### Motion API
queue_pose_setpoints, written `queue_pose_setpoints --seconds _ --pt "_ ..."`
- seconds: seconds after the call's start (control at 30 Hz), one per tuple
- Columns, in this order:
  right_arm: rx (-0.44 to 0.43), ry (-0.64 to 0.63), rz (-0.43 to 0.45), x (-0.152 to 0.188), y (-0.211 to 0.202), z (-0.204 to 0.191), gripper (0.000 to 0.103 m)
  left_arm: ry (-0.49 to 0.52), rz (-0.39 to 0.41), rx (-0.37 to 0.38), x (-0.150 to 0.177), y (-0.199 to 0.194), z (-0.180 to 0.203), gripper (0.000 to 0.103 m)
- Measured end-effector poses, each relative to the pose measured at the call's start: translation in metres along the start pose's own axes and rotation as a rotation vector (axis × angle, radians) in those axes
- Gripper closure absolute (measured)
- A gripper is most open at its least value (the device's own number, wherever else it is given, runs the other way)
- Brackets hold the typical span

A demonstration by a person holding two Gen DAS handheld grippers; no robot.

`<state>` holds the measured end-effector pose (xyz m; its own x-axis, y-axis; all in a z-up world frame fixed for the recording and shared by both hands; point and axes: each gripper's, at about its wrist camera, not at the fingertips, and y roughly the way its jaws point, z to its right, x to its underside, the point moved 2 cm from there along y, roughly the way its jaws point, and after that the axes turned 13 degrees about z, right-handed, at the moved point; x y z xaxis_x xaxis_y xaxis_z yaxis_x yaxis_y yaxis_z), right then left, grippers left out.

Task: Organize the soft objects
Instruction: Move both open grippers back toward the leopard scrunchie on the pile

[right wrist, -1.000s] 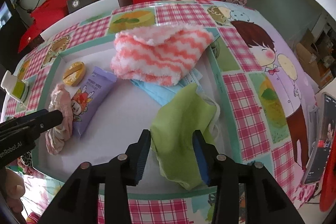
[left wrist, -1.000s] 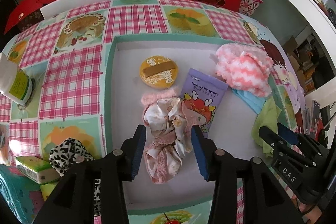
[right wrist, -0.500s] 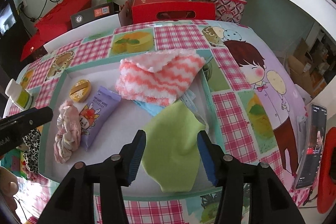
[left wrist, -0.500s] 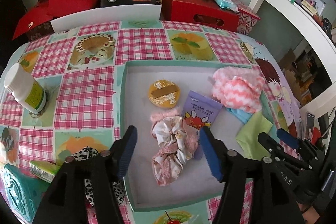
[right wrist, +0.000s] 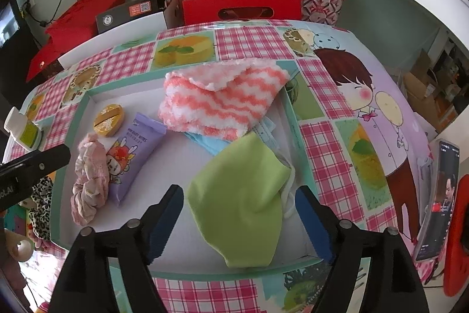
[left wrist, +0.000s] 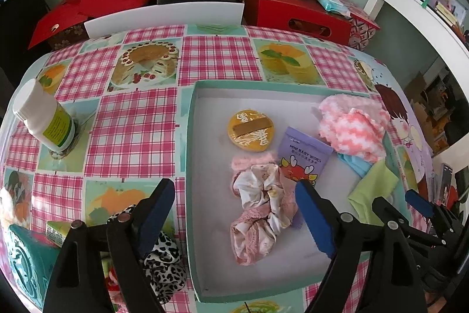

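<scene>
On the checked desk [left wrist: 134, 134] the shallow tray [left wrist: 190, 166] holds my soft things. My right fingers [right wrist: 239, 220] have just spread wide above the green cloth [right wrist: 240, 195], gripping nothing. My left fingers [left wrist: 234, 220] likewise opened wide above the pink scrunchie [left wrist: 258, 207], empty.

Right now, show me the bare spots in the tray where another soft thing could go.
The tray is bare along its left wall, left of the yellow disc and pink scrunchie, and at the far edge behind the disc. The right side is crowded: striped towel, blue cloth, green cloth, wipes pack.
</scene>
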<state>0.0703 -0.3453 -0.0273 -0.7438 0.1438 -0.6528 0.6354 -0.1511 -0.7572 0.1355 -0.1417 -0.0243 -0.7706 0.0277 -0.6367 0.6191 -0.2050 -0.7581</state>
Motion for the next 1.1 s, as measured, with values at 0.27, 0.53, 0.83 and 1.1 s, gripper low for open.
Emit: queue_pose_setpoints --seconds 0.27,0.53,0.83,1.1 --pt "0.003 0.02 0.008 0.001 0.003 0.003 0.0 -0.004 0.025 -0.049 0.001 0.003 -0.005 0.001" --pt "-0.004 0.017 0.0 0.001 0.004 0.001 0.0 -0.019 0.022 -0.046 0.001 0.004 -0.009 0.001" --pt "-0.003 0.006 0.003 0.002 0.003 -0.001 0.0 -0.046 0.035 -0.069 -0.001 0.002 -0.015 0.001" --pt "0.011 -0.007 0.028 -0.003 -0.003 -0.004 0.0 -0.044 0.058 -0.119 -0.009 -0.008 -0.034 0.001"
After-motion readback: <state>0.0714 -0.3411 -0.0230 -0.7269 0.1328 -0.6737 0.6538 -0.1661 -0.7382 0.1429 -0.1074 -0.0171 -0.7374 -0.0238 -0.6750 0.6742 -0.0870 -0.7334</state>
